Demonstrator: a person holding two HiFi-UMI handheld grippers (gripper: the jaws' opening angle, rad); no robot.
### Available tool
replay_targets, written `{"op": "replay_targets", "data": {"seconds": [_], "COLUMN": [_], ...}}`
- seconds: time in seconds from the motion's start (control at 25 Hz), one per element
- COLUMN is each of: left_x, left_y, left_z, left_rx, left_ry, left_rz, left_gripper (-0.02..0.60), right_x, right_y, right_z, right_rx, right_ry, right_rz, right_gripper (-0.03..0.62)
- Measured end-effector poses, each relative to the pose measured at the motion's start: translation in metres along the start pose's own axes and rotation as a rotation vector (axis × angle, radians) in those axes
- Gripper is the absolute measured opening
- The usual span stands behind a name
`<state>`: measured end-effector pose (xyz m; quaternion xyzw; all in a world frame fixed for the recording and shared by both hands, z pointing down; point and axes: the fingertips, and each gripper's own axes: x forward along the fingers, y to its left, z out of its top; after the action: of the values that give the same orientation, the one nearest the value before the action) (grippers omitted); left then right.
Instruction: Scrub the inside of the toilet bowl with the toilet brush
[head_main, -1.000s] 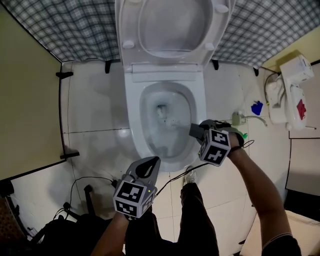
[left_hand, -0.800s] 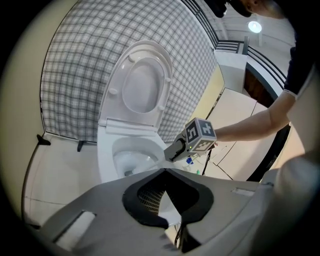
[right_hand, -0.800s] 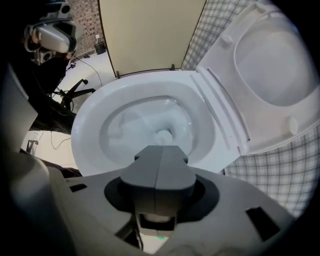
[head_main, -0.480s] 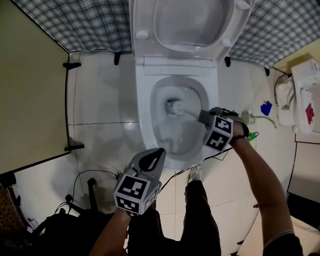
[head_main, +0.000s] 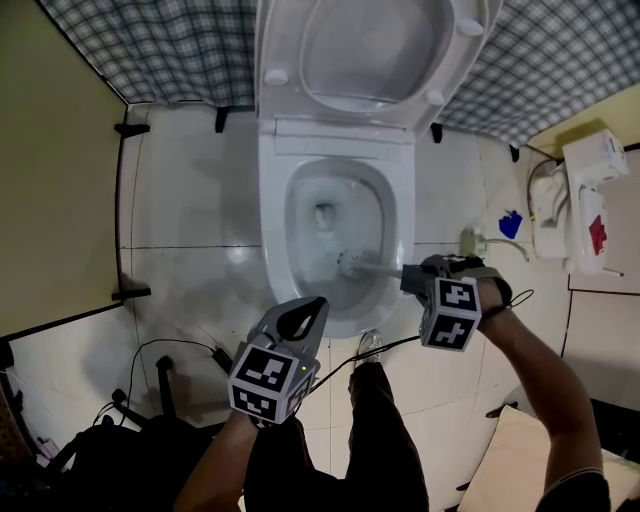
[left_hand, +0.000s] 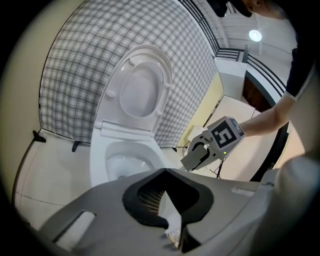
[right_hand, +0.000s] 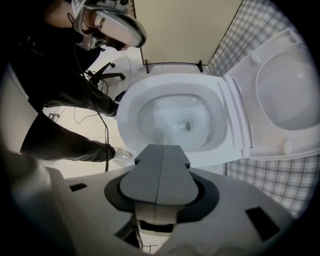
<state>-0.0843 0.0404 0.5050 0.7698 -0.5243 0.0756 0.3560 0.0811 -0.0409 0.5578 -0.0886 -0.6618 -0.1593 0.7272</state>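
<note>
R gripper (head_main: 410, 278) clamped on brush (head_main: 352, 264) handle, bristles inside toilet bowl (head_main: 272, 240) near front rim. L gripper (head_main: 302, 322) jaws together, empty, just off bowl's front.

The toilet brush (head_main: 352, 265) now scrubs nearer the toilet bowl's (head_main: 272, 240) front, off the drain, as the right gripper (head_main: 415, 278) draws back toward the person.

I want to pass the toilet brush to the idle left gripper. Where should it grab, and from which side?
Probably the bare handle of the toilet brush, between its bristle head and the right gripper, which clamps the outer end. Come down from above, jaws across the handle: it runs sideways over the right rim of the toilet bowl.
</note>
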Motion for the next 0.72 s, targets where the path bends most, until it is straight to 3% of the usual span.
{"op": "replay_targets", "data": {"seconds": [0.32, 0.52, 0.72], "left_x": [-0.006, -0.008, -0.010], "left_y": [-0.009, -0.005, -0.002], "left_z": [0.005, 0.000, -0.005], "left_rx": [0.006, 0.003, -0.012], "left_ry": [-0.008, 0.002, 0.012], "left_rz": [-0.011, 0.000, 0.005], "left_gripper": [0.009, 0.009, 0.009], "right_x": [-0.033, -0.019, -0.006], "right_y": [0.020, -0.009, -0.048], "right_z": [-0.001, -0.007, -0.012], "right_rx": [-0.135, -0.166, -0.123], "right_ry": [0.075, 0.133, 0.149], "right_rz": [0.089, -0.010, -0.098], "right_gripper": [0.175, 0.173, 0.175]}}
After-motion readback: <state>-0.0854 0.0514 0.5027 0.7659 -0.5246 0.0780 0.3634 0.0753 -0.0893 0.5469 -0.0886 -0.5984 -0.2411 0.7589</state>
